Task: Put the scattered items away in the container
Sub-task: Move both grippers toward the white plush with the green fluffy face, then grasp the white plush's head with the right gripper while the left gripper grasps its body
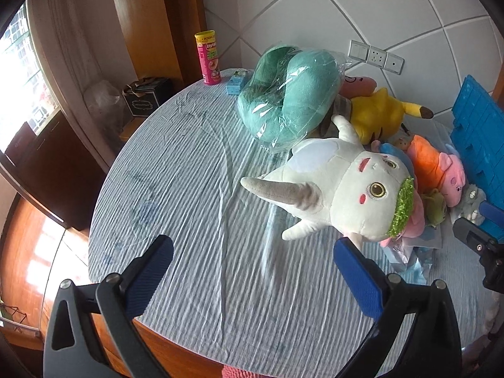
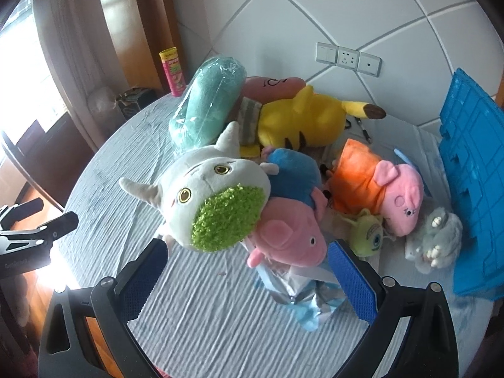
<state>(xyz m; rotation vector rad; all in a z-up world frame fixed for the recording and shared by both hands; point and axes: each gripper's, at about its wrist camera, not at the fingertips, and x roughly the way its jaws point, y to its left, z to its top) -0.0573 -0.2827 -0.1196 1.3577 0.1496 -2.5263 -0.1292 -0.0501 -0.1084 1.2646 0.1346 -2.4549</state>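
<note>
A pile of plush toys lies on a round table. A white horned plush with a green leaf lies nearest. Behind it are a yellow plush, a bagged teal plush, a pink pig in blue, a pink pig in orange, a small green monster and a grey plush. A blue crate stands at the right. My left gripper is open and empty in front of the white plush. My right gripper is open and empty just before the pile.
A pink and yellow snack can and a small blue box stand at the table's far edge. A foil packet lies under the pigs. The table has a striped blue-grey cloth. Wall sockets are behind.
</note>
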